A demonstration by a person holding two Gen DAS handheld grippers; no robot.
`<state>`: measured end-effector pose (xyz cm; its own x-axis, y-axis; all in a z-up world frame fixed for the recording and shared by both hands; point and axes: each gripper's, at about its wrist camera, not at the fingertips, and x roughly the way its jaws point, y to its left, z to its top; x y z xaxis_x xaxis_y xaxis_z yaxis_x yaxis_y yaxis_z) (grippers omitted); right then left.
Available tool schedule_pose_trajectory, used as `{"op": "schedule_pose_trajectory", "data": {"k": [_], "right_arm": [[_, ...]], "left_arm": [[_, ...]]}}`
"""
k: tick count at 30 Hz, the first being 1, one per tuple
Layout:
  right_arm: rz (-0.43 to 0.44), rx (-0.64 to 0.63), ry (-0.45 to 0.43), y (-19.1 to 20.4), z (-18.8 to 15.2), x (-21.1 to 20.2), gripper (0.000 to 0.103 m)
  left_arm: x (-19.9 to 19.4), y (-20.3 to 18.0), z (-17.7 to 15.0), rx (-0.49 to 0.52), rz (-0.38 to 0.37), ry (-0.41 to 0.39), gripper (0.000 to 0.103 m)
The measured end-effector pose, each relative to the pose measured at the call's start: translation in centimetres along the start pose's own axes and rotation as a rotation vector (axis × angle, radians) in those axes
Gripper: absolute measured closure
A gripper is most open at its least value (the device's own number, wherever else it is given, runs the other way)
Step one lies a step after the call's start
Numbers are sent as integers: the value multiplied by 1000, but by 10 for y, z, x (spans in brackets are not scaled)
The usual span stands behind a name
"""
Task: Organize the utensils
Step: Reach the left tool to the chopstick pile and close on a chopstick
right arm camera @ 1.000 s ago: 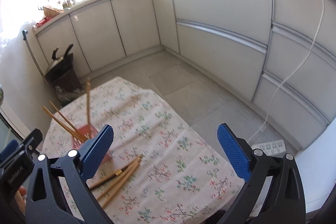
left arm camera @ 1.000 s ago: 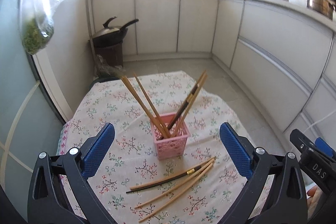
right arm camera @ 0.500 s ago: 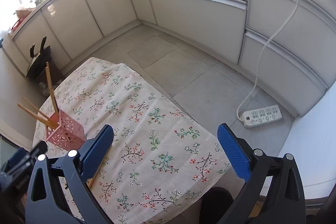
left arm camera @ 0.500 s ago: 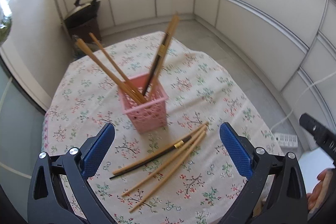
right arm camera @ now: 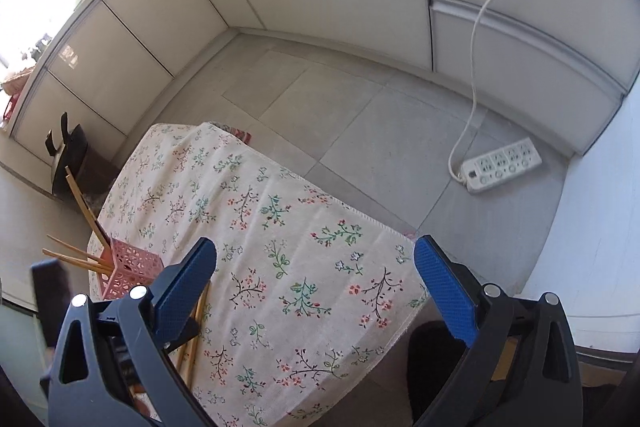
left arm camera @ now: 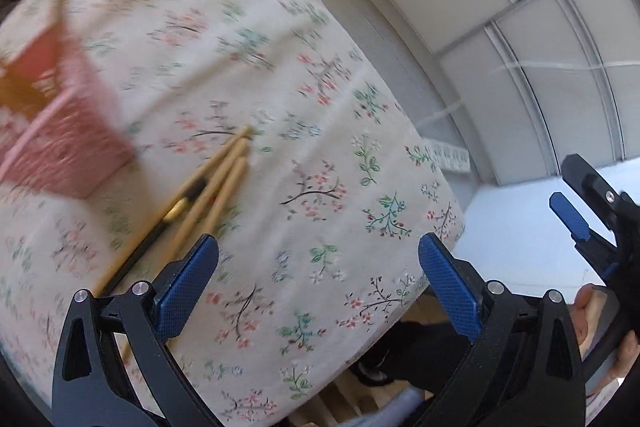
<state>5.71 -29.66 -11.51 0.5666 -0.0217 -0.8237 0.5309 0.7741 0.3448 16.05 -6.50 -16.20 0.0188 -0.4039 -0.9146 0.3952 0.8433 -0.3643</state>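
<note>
Loose chopsticks (left arm camera: 208,187) in the left-centre of the left wrist frame, flat on the floral table (left arm camera: 320,155), bunched side by side, one of them dark with a gold band. Long axis on a diagonal, blunt ends toward upper right, tips toward lower left and slipping under the left finger of the left tool (left arm camera: 318,277). Just beside them, at the far left of the frame, the pink basket (left arm camera: 60,147), blurred, with more sticks inside. In the right wrist frame the same basket (right arm camera: 128,269) at lower left, several sticks leaning out of it up and to the left, and the loose bundle (right arm camera: 196,327) only partly visible behind the left finger of the right tool (right arm camera: 314,283).

Left tool wide open, nothing between the blue pads, centred to the right of the bundle. Right tool likewise spread wide and empty, aimed at bare cloth further toward the right side of the table.

Left hand clearly the nearer one, by judgement: a shift to frame-left needed, plus a turn of the wrist to bring the pads across the diagonal rather than along it.

Outward: grey tiled floor, pale cabinets, a white power strip (right arm camera: 500,165) on the floor at right.
</note>
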Motion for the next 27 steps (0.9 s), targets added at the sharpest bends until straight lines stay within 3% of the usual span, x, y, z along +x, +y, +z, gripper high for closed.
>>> {"op": "schedule_pose_trajectory", "data": {"k": [7,10,16,25,27], "right_arm": [[-2,8,40,-7,4,9,7],[9,26,73,-10,5,15,7],[27,46,117,-11,4,22,7],[9,71,112,-15,5,24,7],[5,71,115,-15,5,25,7]], "left_arm": [[36,-8,22,88,-4,71,7],[47,-8,26,107,46,83,8],[48,-4,35,109,58,58,9],[68,12,43,78,71,92,10],[68,11,44,97,88,86,17]]}}
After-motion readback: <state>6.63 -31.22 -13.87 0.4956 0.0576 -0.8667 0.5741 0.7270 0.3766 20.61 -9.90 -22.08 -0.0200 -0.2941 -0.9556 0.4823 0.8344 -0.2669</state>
